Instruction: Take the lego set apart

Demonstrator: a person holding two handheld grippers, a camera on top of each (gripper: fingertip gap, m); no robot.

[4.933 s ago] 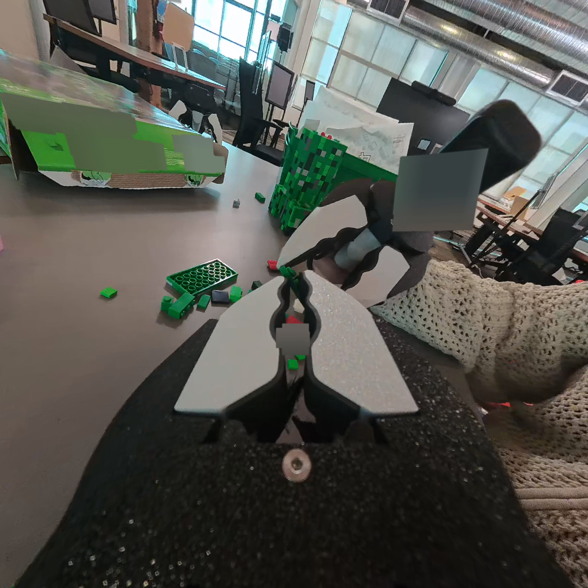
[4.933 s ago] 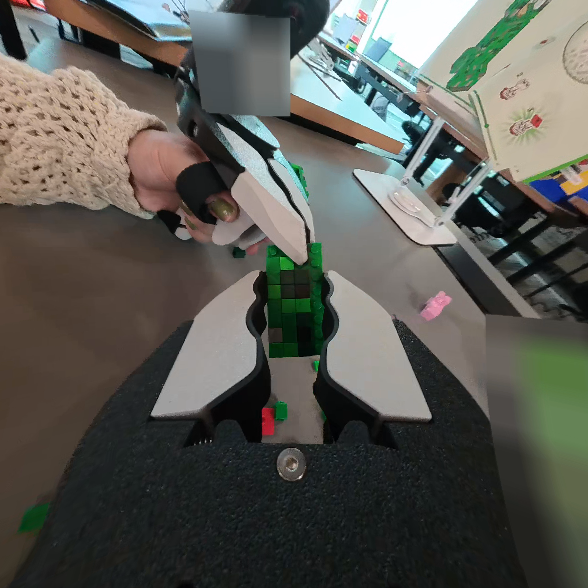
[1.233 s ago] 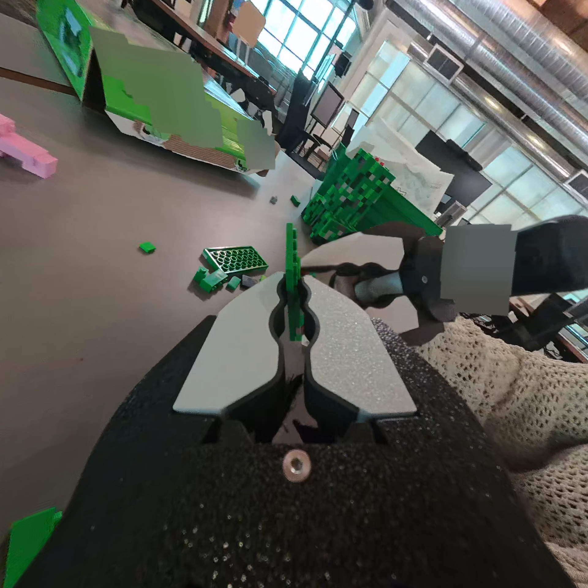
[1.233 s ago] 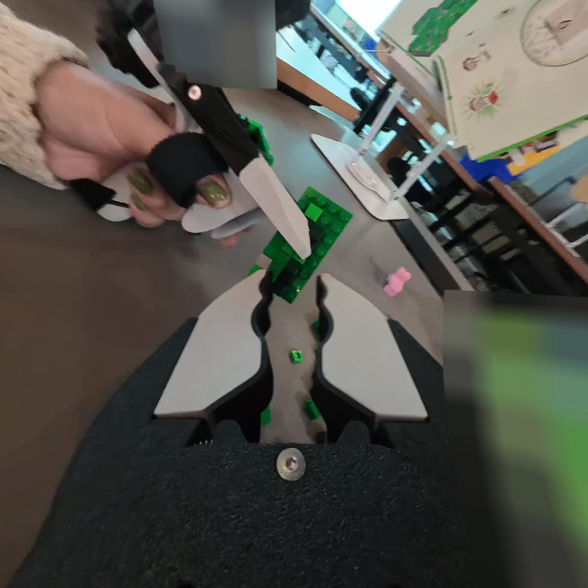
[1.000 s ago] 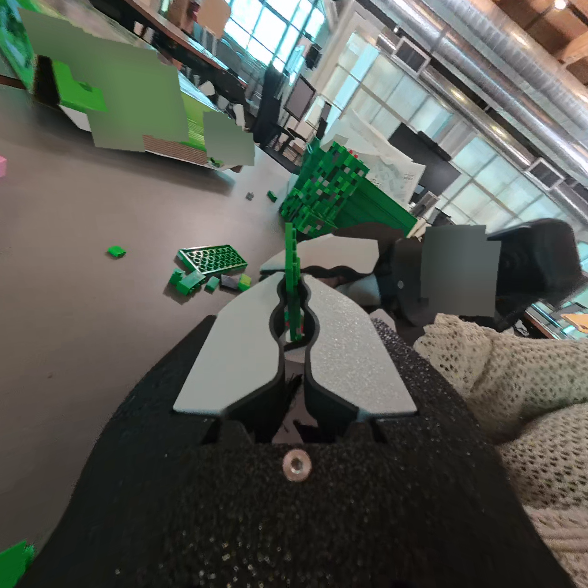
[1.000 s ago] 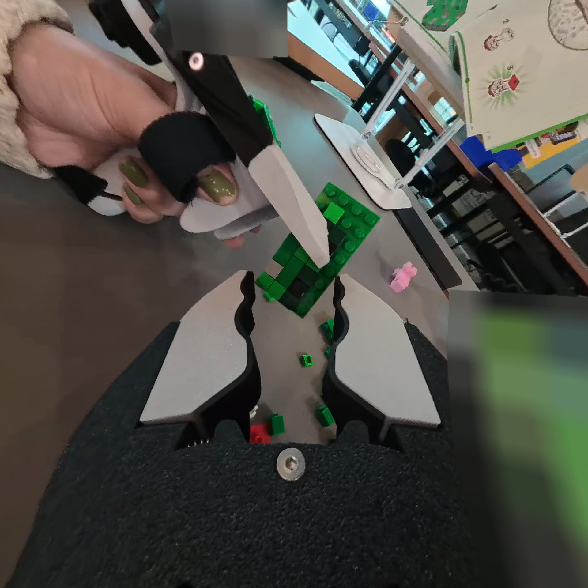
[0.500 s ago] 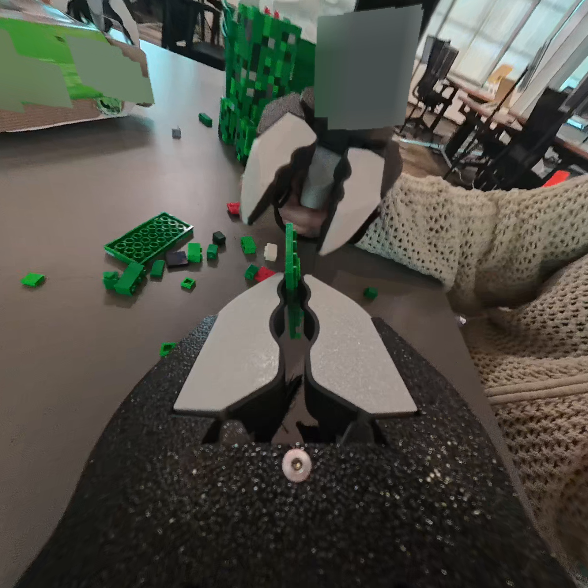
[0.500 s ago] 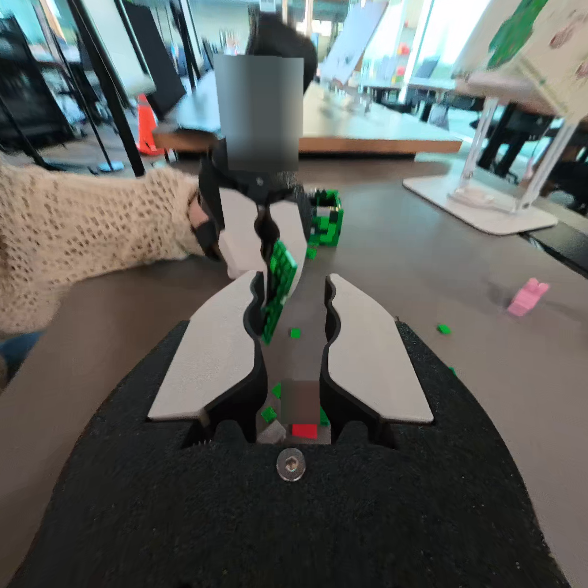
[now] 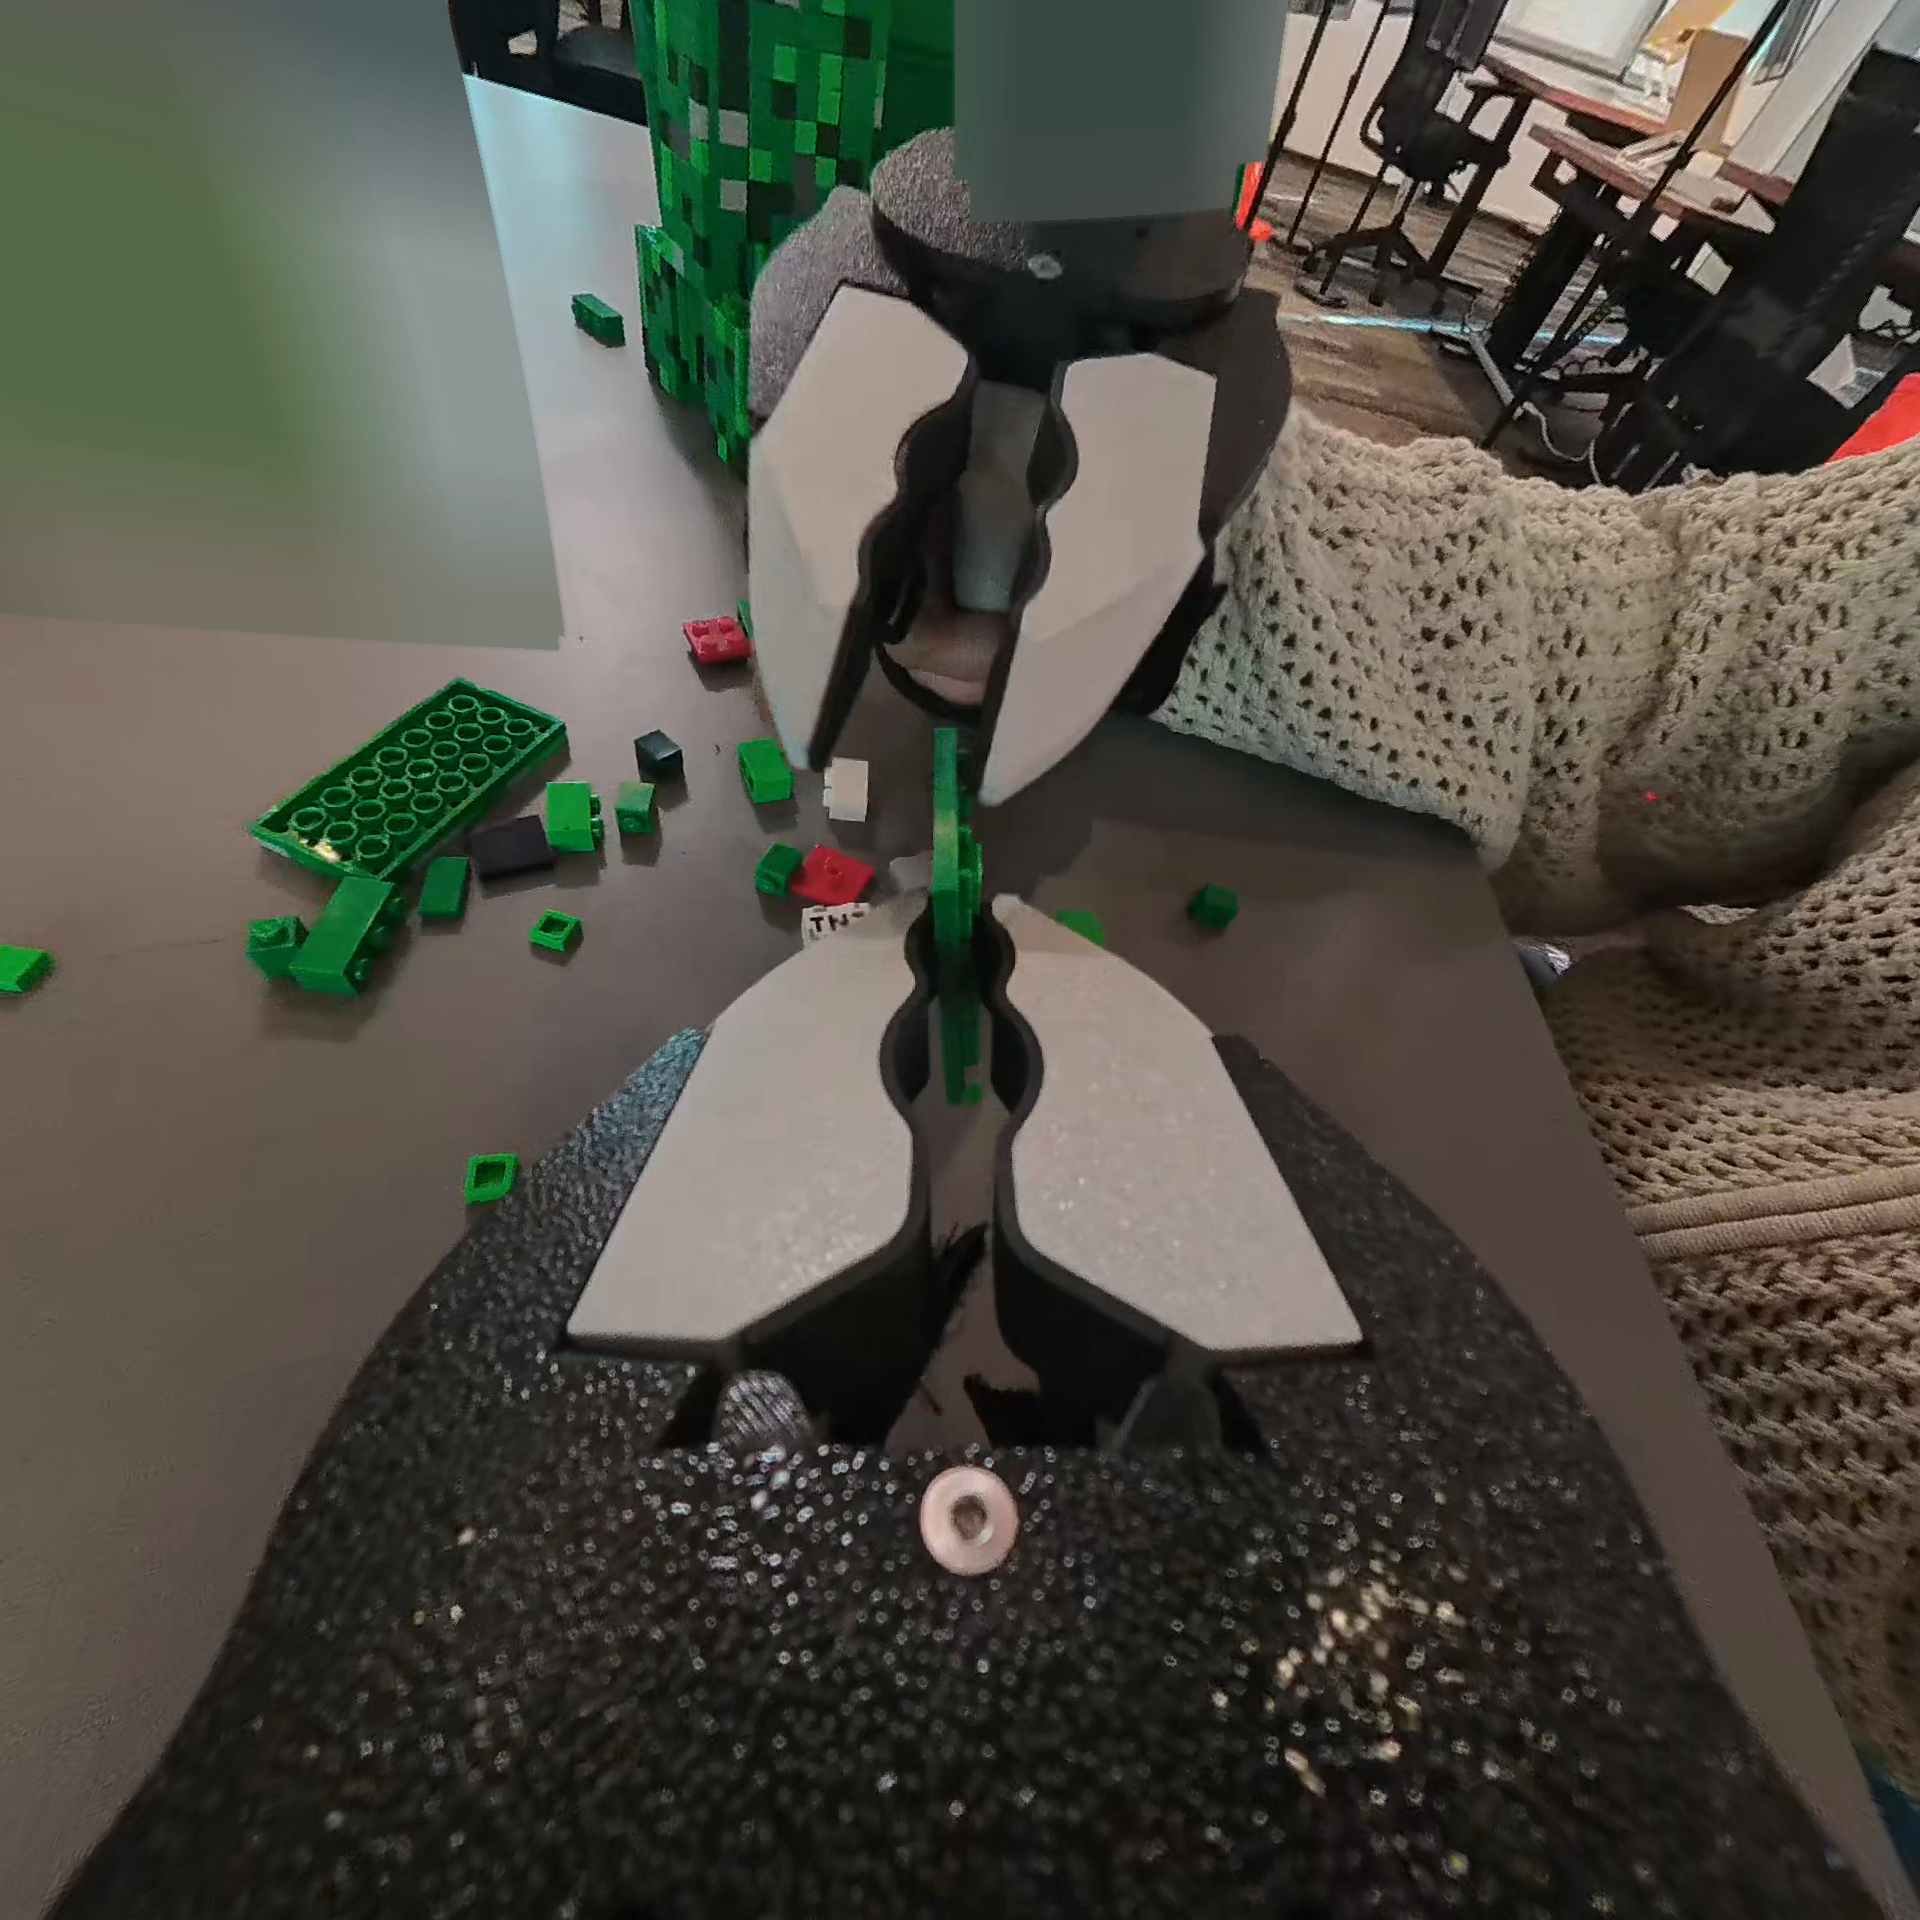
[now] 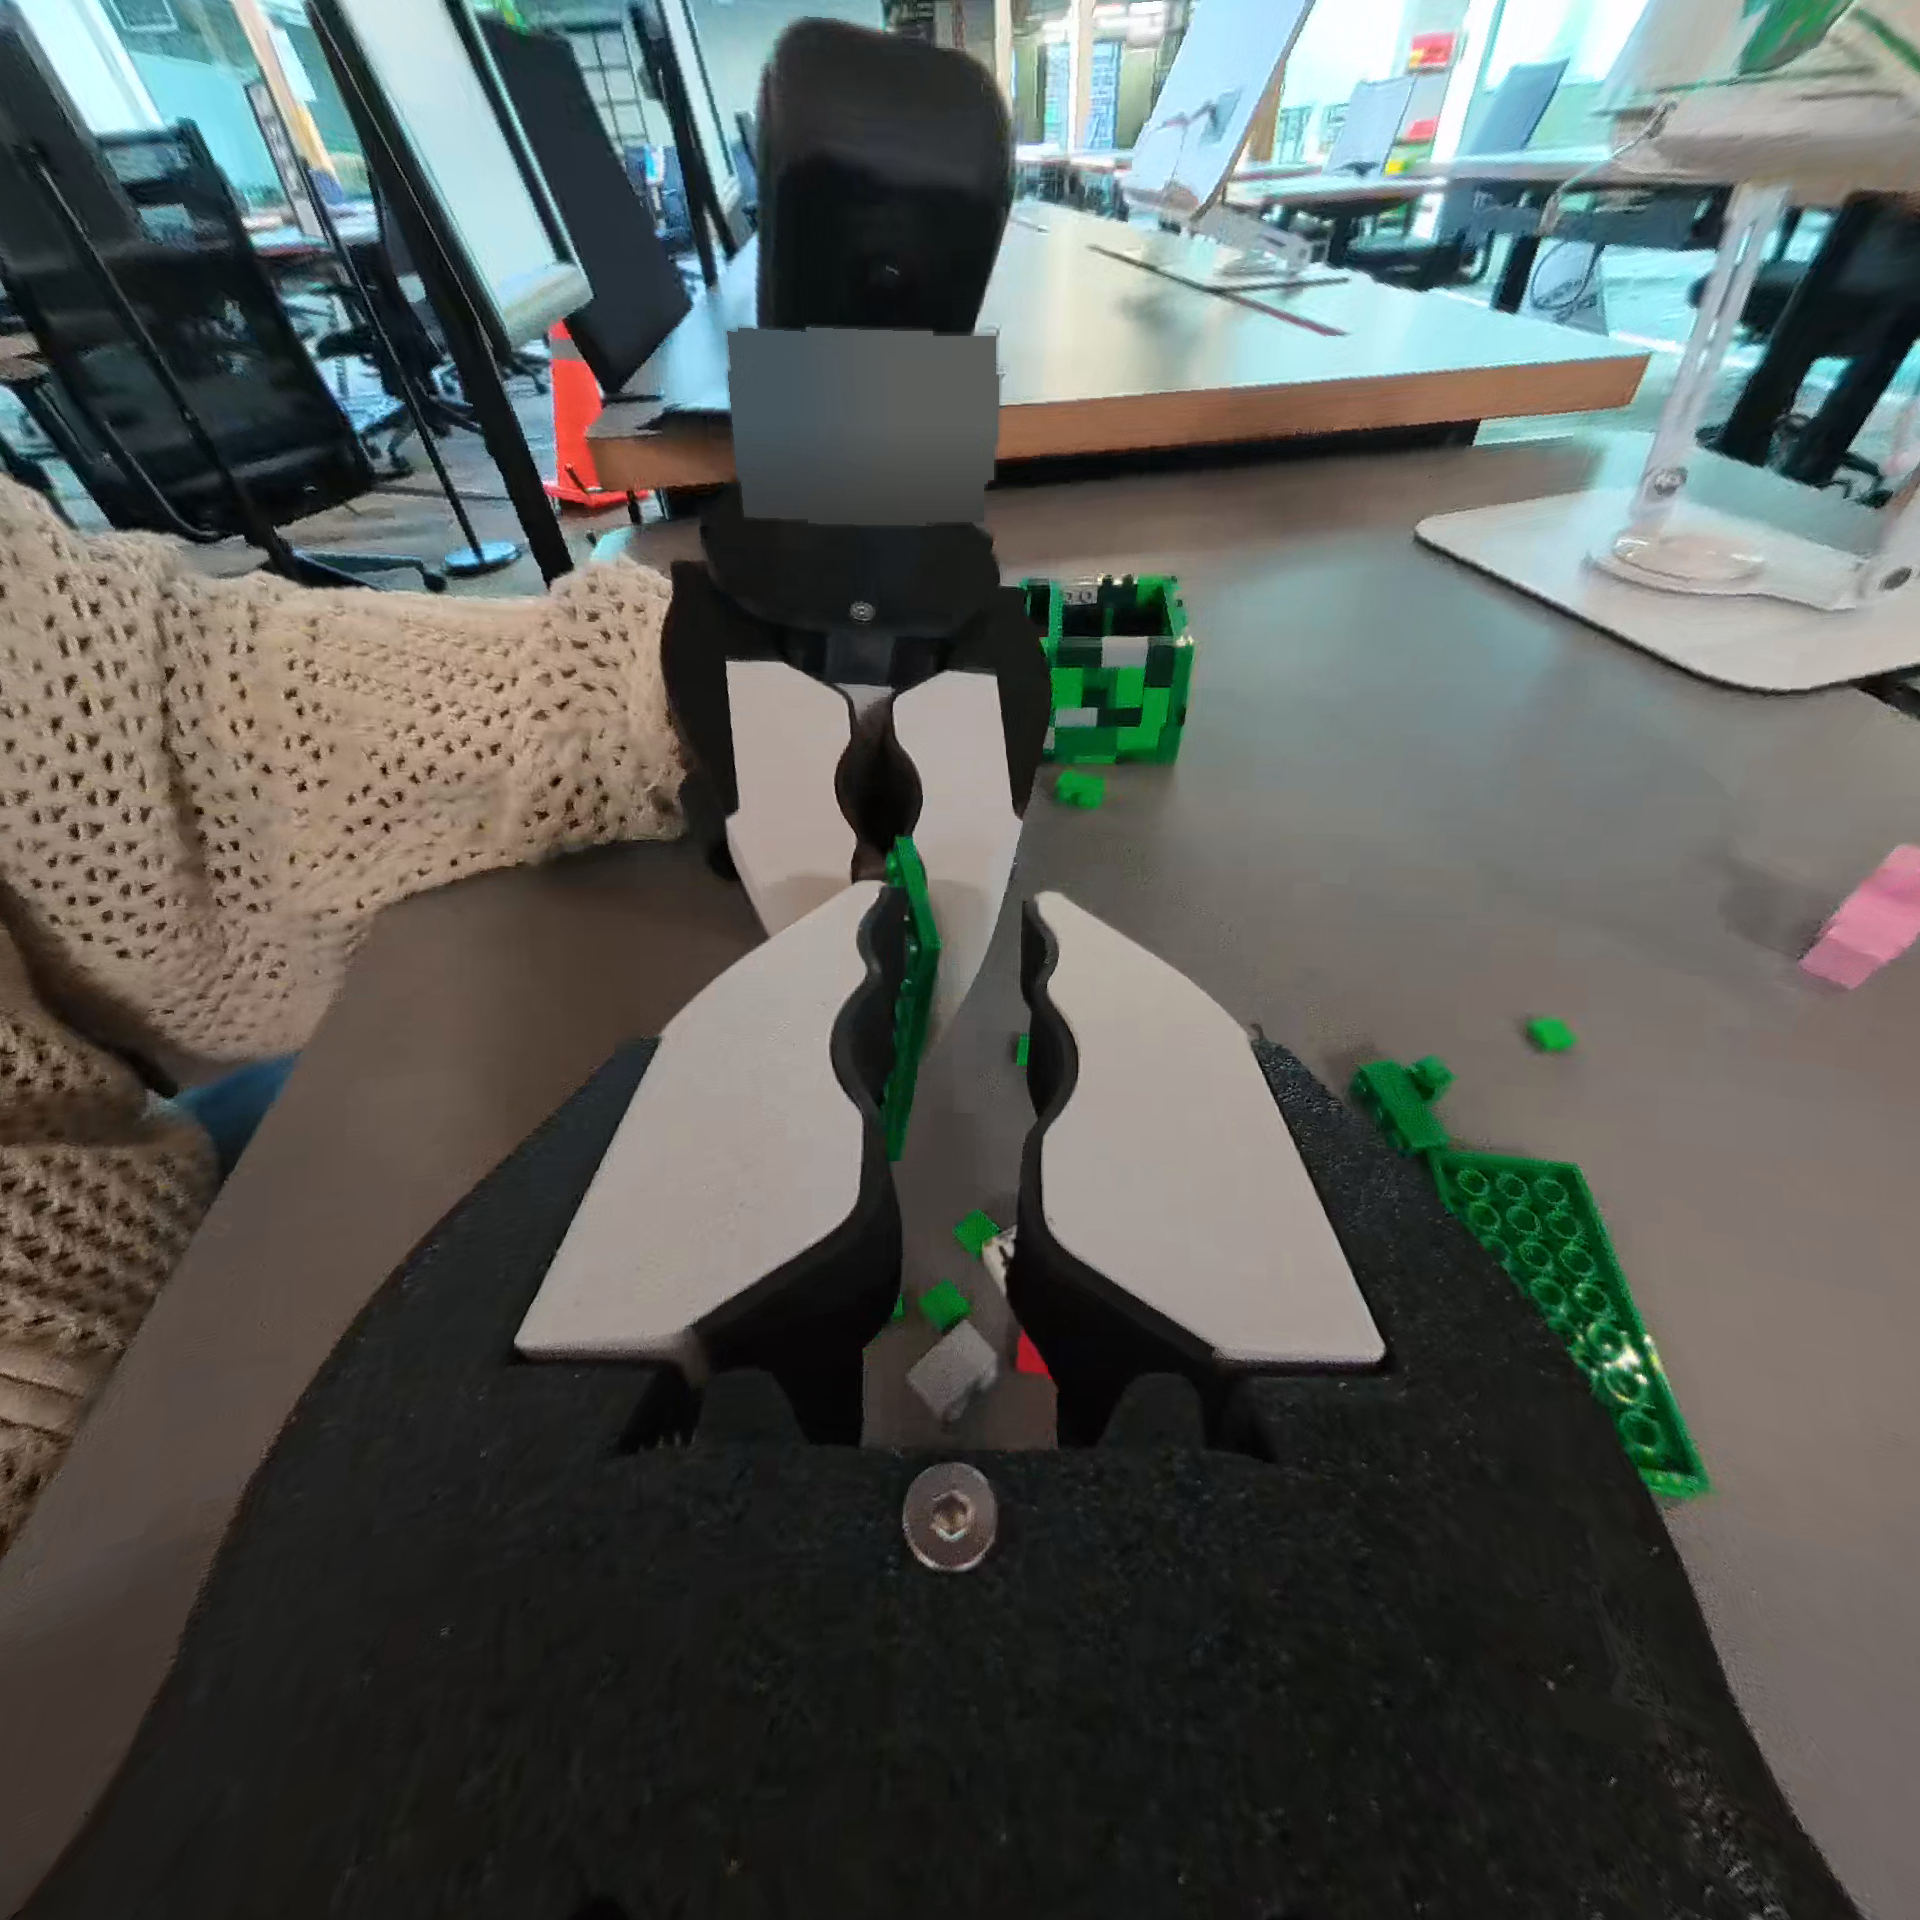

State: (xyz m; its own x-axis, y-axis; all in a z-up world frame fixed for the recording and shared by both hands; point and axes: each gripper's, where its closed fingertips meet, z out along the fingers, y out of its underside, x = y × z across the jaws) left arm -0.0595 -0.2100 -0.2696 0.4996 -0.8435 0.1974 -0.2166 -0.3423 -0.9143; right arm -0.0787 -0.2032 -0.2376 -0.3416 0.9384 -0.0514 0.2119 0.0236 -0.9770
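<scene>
My left gripper point(image 9: 956, 914) is shut on a thin green lego plate point(image 9: 951, 831), held edge-on above the dark table. My right gripper point(image 9: 899, 769) faces it from the far side, open, with its fingertips on either side of the plate's far end. In the right wrist view the plate point(image 10: 909, 1018) sits between the open fingers of my right gripper point(image 10: 951, 914), close against the left finger, with a gap on the right. The left gripper point(image 10: 883, 862) shows beyond it, shut on the plate.
A tall green brick build point(image 9: 769, 187) stands at the back. A small green box build point(image 10: 1117, 675) stands behind the left gripper. A studded green plate point(image 9: 416, 774) and several loose green, red and dark bricks point(image 9: 831, 873) lie on the table. A pink piece point(image 10: 1870, 925) lies right. From either gripper's tips it is about 25 cm to the pink piece point(image 10: 1870, 925).
Both grippers have swung round to face each other. The right gripper has moved in so that its open fingers now straddle the plate's free end. The left gripper still holds the plate.
</scene>
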